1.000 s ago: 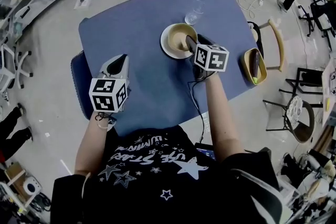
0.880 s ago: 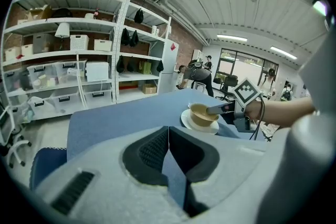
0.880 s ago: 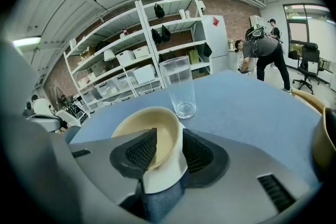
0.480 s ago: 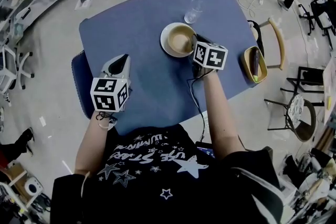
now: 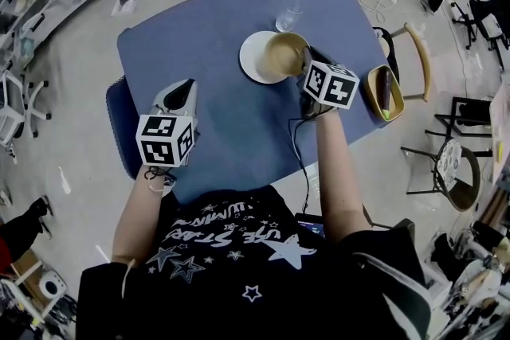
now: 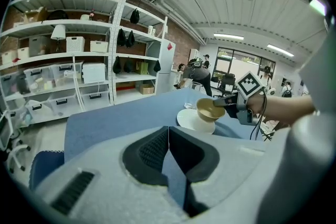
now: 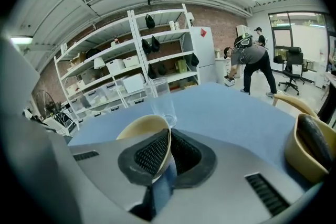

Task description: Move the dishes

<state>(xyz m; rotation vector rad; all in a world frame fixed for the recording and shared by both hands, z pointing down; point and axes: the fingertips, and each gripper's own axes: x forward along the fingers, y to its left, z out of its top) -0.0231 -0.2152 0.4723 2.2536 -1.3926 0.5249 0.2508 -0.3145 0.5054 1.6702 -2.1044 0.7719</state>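
The right gripper [image 5: 307, 66], its jaws having just closed on the rim of the tan bowl [image 5: 284, 53], holds it tilted over the white plate [image 5: 253, 60] on the blue table [image 5: 207, 36]. The left gripper [image 5: 182, 96] hovers shut and empty. Likely next: carry the bowl clear and set it down level.

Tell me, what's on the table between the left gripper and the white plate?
Nothing. In the head view, only bare blue table lies between the left gripper and the white plate.
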